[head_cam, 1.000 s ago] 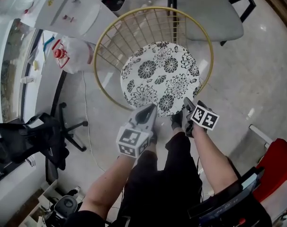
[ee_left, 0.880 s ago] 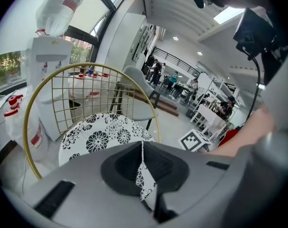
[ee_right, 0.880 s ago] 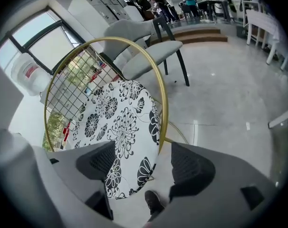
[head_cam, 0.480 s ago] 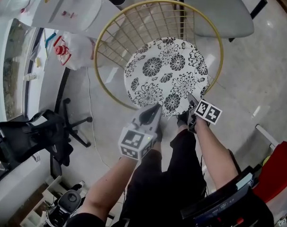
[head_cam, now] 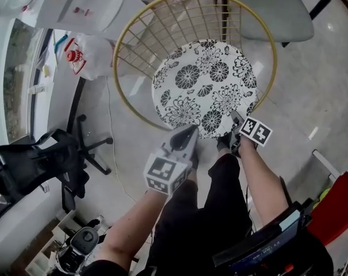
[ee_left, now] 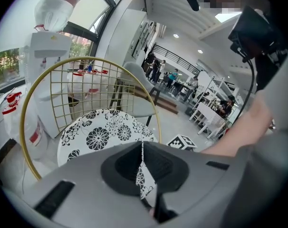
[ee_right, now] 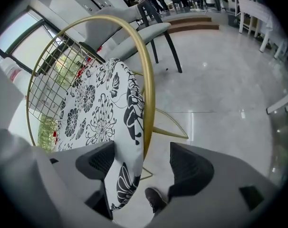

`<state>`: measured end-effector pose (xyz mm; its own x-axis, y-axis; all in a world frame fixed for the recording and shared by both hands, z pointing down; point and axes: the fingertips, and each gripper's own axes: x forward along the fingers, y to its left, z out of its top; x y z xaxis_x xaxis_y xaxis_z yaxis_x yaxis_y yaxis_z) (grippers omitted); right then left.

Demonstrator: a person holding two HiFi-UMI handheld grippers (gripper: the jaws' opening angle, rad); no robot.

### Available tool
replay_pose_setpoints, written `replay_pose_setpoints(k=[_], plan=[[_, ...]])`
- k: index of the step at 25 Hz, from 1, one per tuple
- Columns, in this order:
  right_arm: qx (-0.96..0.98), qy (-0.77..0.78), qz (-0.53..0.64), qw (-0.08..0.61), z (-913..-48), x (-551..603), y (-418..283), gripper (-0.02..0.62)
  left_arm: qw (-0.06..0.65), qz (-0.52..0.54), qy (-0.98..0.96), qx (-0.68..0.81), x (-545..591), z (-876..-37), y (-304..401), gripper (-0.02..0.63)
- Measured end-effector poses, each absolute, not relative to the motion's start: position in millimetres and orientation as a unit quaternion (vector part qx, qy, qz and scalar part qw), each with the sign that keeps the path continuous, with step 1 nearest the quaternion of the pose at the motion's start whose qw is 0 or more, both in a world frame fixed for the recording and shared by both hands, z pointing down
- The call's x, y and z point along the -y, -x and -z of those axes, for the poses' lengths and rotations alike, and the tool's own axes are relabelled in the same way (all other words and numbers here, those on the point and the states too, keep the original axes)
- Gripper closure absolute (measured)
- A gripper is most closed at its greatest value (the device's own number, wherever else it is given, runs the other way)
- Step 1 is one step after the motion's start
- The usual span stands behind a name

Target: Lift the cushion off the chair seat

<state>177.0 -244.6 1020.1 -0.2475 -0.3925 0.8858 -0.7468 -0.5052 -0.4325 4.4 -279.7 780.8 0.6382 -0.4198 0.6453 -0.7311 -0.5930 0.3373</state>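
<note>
So my left claw [head_cam: 187,132] is clamped shut on the near edge of the cushion [head_cam: 205,85]. In the left gripper view its jaws are together, with a thin strip of the flowery fabric pinched in the slit between them. The cushion is the round white one with black flowers, and it's lying on the seat of the gold wire chair [head_cam: 123,43], inside the hoop, with its near edge toward my legs. My right claw [ee_right: 146,159] is at that same near edge, over on the right side and pointing steeply down. Its jaws have just been opening and are spread wide. In the right gripper view the cushion edge and the chair's gold rim [ee_right: 148,94] both sit in the gap, cushion toward the left jaw and rim nearer the middle. The right jaw is well clear of both, so that side isn't gripping anything. My shoe [ee_right: 156,199] shows on the floor [ee_right: 220,94] below the gap. A grey chair [head_cam: 277,13] stands just behind the gold one, and a black office chair [head_cam: 36,165] is off to my left.
</note>
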Motion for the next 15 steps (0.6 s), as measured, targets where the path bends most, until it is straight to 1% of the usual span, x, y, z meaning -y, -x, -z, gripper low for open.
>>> replay_pose_setpoints(k=[4, 5, 7, 8, 10, 15], plan=[[0.480, -0.595, -0.627, 0.150, -1017, 238, -179, 0.227, 0.299, -0.258, -0.856, 0.334, 278, -776, -8, 0.597], [0.481, -0.595, -0.627, 0.147, -1015, 236, -180, 0.241, 0.300, -0.258, -0.855, 0.335, 278, -774, -8, 0.597], [0.487, -0.595, -0.624, 0.137, -1011, 235, -180, 0.331, 0.299, -0.258, -0.857, 0.332, 276, -773, -9, 0.597], [0.493, -0.595, -0.621, 0.132, -1009, 236, -179, 0.359, 0.299, -0.258, -0.858, 0.329, 274, -773, -9, 0.597], [0.497, -0.595, -0.620, 0.125, -1005, 236, -178, 0.387, 0.298, -0.258, -0.859, 0.327, 274, -770, -9, 0.597], [0.488, -0.603, -0.619, 0.126, -996, 223, -185, 0.425, 0.292, -0.259, -0.864, 0.319, 265, -758, -9, 0.597]])
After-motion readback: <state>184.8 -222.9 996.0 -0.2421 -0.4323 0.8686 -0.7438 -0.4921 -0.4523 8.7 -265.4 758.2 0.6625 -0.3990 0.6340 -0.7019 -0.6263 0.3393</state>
